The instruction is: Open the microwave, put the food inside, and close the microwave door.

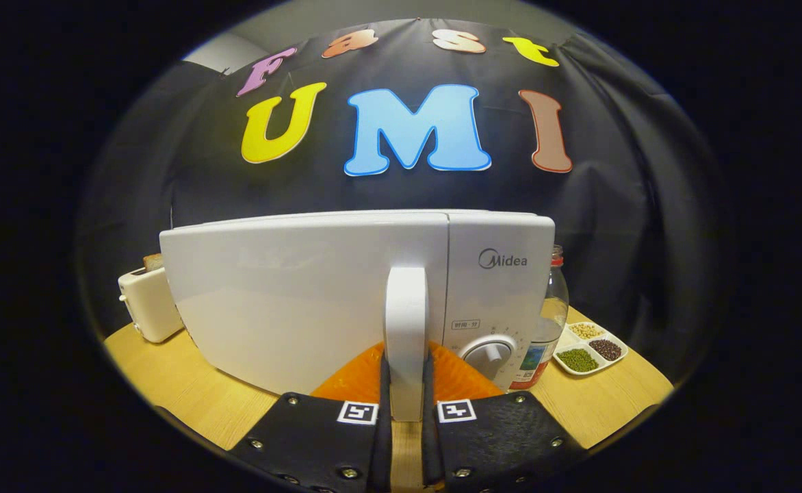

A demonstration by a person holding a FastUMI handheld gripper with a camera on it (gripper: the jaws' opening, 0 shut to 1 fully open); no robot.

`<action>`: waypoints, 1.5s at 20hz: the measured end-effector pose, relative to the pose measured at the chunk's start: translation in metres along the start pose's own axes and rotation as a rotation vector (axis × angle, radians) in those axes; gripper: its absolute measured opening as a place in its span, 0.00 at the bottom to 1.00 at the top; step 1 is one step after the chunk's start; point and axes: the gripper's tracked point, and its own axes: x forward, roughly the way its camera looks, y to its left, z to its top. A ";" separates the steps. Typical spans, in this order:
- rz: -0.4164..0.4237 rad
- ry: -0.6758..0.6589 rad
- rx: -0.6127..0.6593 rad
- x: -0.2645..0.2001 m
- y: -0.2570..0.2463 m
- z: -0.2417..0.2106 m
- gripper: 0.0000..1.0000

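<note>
Wooden surface (189,397) carries a toaster (149,301), then the white microwave (305,301) with its door slightly ajar, then a bottle (550,322) and a divided bean tray (589,349). Hand-held gripper (406,404) pinches the door handle (406,322) between both fingers.

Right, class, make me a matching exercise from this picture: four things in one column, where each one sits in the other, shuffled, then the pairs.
Things:
1. door handle
2. toaster
3. bottle
4. divided tray

Places:
A. beside the microwave, on its door side
B. gripped between the gripper fingers
C. table edge, past the bottle
D. right against the microwave's dial side

Pairs: 1-B, 2-A, 3-D, 4-C
</note>
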 end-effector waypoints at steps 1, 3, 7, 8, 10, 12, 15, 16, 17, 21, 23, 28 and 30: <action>0.004 0.003 0.009 -0.002 0.000 0.000 0.17; 0.011 0.013 0.020 -0.003 0.000 0.001 0.17; 0.009 0.024 0.010 -0.006 0.001 0.000 0.17; 0.009 0.028 0.014 -0.007 0.000 0.001 0.17; 0.001 0.023 -0.007 -0.009 0.002 0.001 0.09; -0.001 0.021 -0.019 -0.008 0.000 0.001 0.09; -0.005 0.028 -0.027 -0.009 0.000 0.002 0.09; -0.011 0.030 -0.023 -0.009 0.000 0.002 0.09; -0.017 0.037 -0.014 -0.009 -0.001 0.002 0.09; -0.034 0.045 -0.021 -0.011 0.000 0.003 0.09; -0.033 0.043 -0.036 -0.020 0.004 -0.001 0.09; -0.042 0.050 -0.028 -0.050 0.011 -0.009 0.09; -0.038 0.066 -0.030 -0.063 0.017 -0.012 0.09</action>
